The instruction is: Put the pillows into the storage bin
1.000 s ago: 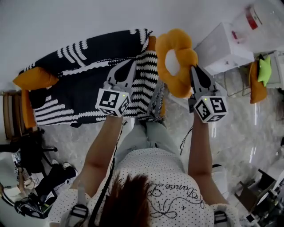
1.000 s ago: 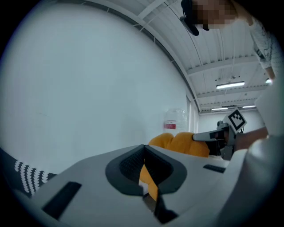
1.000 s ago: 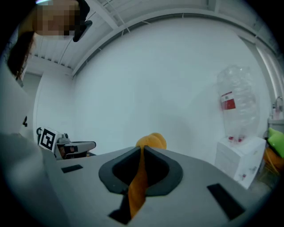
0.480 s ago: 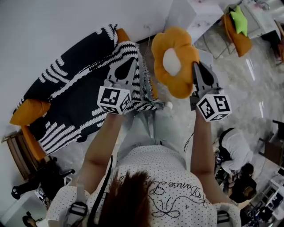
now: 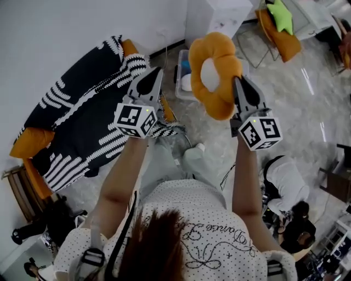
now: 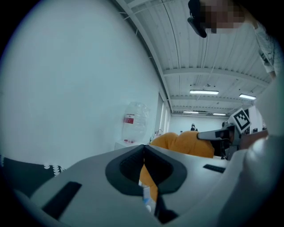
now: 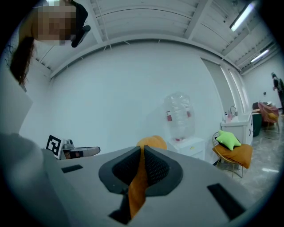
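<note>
Left of centre, black-and-white striped sofa [image 5: 82, 93]. Past it, on the floor, clear storage bin [image 5: 179, 82], no pillow in it yet. Aloft, orange flower pillow [image 5: 215, 71], edge pinched between right gripper [image 5: 237, 80] jaws. Beside it, striped pillow [image 5: 135, 65], clamped in left gripper [image 5: 157, 70], jaws tight together.

Count of grippers: two, the left gripper [image 5: 156, 70] and the right gripper [image 5: 237, 81].
Pillows: three.
- one striped pillow [image 5: 135, 65] at the left fingertips
- one orange flower pillow [image 5: 215, 52] at the right fingertips
- one green star pillow [image 5: 279, 16] well beyond both

One storage bin [image 5: 179, 74] just past the fingertips.
One water bottle [image 7: 178, 116].
</note>
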Demonstrator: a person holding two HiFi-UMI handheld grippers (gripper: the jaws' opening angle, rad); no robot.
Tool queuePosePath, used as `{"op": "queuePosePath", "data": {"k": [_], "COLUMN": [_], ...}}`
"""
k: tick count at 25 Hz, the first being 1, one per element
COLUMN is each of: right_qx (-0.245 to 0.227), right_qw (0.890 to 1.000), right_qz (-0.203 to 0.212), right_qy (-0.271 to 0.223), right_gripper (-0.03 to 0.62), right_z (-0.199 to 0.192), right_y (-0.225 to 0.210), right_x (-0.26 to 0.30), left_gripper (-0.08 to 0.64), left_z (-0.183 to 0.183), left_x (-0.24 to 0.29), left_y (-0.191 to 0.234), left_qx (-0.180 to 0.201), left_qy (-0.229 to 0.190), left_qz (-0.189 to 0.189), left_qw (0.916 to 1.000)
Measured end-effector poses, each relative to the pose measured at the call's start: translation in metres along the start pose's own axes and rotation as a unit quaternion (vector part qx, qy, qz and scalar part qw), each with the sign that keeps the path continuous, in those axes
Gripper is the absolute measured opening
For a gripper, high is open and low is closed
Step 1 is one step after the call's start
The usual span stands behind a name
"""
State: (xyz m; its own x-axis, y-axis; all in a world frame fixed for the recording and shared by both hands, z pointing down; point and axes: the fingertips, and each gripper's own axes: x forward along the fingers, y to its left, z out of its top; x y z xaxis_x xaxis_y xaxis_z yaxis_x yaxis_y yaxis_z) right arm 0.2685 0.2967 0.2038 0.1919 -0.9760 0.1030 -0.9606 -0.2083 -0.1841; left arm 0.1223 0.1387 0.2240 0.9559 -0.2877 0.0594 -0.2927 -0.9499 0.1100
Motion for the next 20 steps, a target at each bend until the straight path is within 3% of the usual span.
{"op": "queuePosePath", "data": {"k": [5, 11, 20], "right_qx": [-0.01, -0.009, 0.004], "right_qw": [0.999, 0.999, 0.996], "right_qz": [0.038, 0.042, 0.061], "right_qy": [0.009, 0.023, 0.071], "right_gripper": [0.031, 0.031, 0.031], "right_z": [-0.001, -0.01, -0.037], "right_y": [-0.054, -0.093, -0.128], "right_x": [-0.025, -0.033, 0.04], "left_gripper": [0.003, 0.003, 0.003], "left_z": [-0.009, -0.015, -0.04], "left_x": [0.021, 0.036, 0.098], "left_y": [-0.046, -0.072, -0.027], "left_qx": [0.0, 0.002, -0.014], "left_qy": [-0.011, -0.004, 0.013], "left_qz": [0.041, 0.062, 0.082], "left_qw": [0.9991, 0.9981, 0.9964]}}
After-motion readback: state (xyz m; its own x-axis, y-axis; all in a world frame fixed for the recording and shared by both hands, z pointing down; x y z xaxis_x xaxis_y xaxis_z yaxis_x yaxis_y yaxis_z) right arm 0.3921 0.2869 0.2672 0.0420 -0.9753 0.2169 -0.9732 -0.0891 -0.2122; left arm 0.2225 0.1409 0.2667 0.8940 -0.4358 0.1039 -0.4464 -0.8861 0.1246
